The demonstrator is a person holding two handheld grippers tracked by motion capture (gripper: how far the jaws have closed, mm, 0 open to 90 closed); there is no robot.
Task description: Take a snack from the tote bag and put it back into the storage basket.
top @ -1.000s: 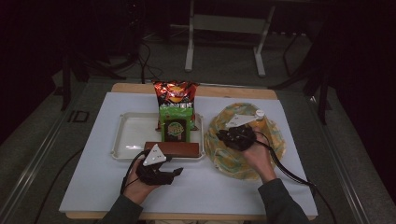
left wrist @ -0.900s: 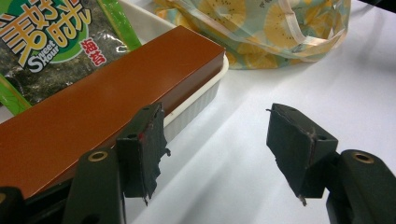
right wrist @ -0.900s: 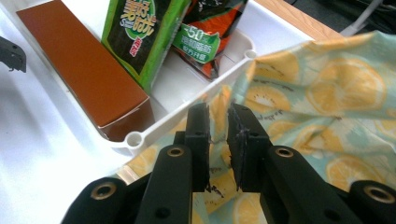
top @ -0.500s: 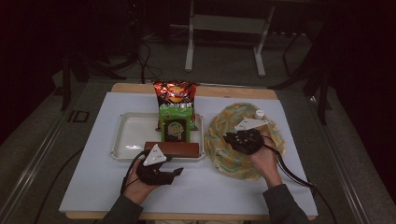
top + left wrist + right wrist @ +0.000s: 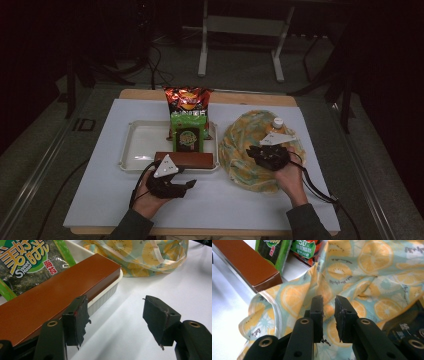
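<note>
A fruit-print cloth bag [image 5: 250, 150] is lying crumpled on the right side of a white table [image 5: 100, 195], just beside a white tray [image 5: 135, 150]. The right gripper [image 5: 264, 152] is hovering over the middle of the bag, held in a hand [image 5: 290, 175] coming in from the bottom edge. In the right gripper view, the right gripper [image 5: 328, 315] is showing its two black jaws standing a narrow gap apart, with the bag's [image 5: 374, 277] orange-slice cloth behind the gap; whether any fold is caught between them is hard to tell. A bottle cap [image 5: 277, 121] is poking up at the far edge of the bag.

To the left, a brown box [image 5: 195, 160] is lying along the near edge of the tray. The left gripper [image 5: 187, 184] is resting on the table just in front of it, held in the other hand [image 5: 147, 195]. In the left gripper view, the left gripper [image 5: 115, 320] is holding its jaws wide apart over bare table, with nothing between them; one jaw is sitting just beside the box [image 5: 50, 297]. A green snack packet [image 5: 187, 132] is lying in the tray behind the box, and a red chip bag [image 5: 189, 98] is lying beyond it, overhanging the tray's far edge.
</note>
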